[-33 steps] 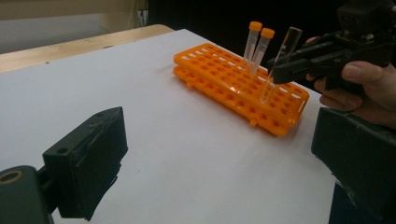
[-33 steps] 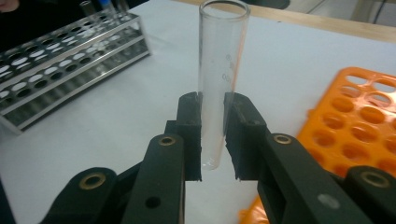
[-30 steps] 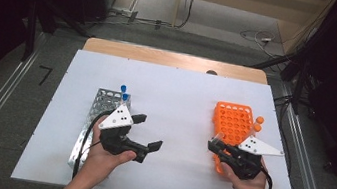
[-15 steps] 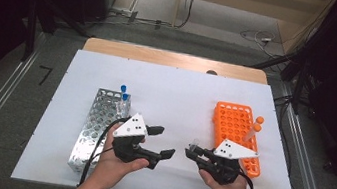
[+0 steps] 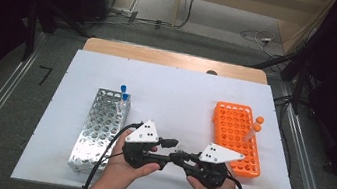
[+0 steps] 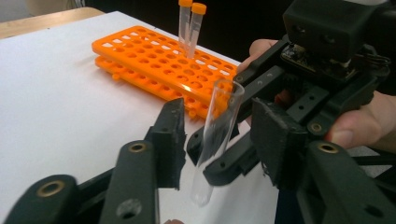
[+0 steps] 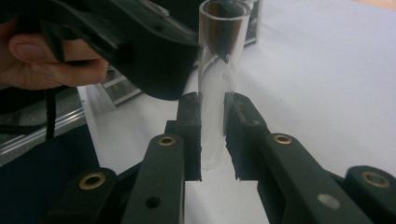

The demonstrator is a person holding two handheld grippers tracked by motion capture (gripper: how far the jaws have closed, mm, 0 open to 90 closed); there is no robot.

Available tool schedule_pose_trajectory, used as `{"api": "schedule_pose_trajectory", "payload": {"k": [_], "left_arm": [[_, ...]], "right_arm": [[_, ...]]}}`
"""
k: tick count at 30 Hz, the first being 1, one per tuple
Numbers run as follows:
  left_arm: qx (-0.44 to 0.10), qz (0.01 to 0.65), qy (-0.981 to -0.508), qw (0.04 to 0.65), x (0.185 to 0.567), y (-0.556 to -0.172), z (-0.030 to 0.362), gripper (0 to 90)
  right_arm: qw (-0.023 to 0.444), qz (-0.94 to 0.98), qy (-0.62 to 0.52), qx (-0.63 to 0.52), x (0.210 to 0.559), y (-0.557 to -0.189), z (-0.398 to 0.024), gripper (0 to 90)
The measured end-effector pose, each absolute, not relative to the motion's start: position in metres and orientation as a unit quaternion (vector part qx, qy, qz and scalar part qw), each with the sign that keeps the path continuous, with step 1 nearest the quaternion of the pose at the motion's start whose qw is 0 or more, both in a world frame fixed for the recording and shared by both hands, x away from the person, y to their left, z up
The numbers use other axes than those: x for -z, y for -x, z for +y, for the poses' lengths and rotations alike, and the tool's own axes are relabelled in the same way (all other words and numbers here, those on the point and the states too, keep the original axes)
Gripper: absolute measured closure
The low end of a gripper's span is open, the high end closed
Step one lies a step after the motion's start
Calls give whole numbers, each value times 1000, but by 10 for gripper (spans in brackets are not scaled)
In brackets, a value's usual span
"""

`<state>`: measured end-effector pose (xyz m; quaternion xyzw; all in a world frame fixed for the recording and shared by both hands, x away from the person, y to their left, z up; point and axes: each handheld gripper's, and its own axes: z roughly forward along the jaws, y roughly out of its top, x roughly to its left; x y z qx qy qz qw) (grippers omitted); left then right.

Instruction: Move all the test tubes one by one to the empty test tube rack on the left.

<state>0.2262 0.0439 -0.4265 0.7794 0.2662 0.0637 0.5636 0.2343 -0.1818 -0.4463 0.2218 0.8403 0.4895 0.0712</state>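
Tubes: one clear uncapped test tube (image 7: 214, 88), two orange-capped, two blue-capped.
Racks: orange rack (image 5: 236, 135), metal rack (image 5: 101, 125).
Right gripper (image 5: 182, 158): clamped on the tube, between the racks.
Left gripper (image 5: 171, 150): jaws just closing about the tube, gaps remaining.
Open room: bare table (image 5: 176, 95) beyond both racks.

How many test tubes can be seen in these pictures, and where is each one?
5. Two blue-capped tubes stand in the metal rack, two orange-capped tubes in the orange rack, and one uncapped clear tube is in the right hand-held gripper.
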Motion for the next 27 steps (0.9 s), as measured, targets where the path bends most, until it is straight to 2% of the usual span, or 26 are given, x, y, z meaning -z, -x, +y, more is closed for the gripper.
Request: {"api": "schedule_pose_trajectory", "payload": {"k": [7,18,27], "left_arm": [[-69,259,-784,559,427,-225,40,728],[-94,258,-785,555,425,-224,41,763],[-107,273,-775,560,422,-227,54,764]], "right_arm": [[65,844,-214,-488,446,-231,-176,741],[63,839,-218,-494,448,-232,-177,728],[51,837,-211,-503,446,-235,-186,433]]}}
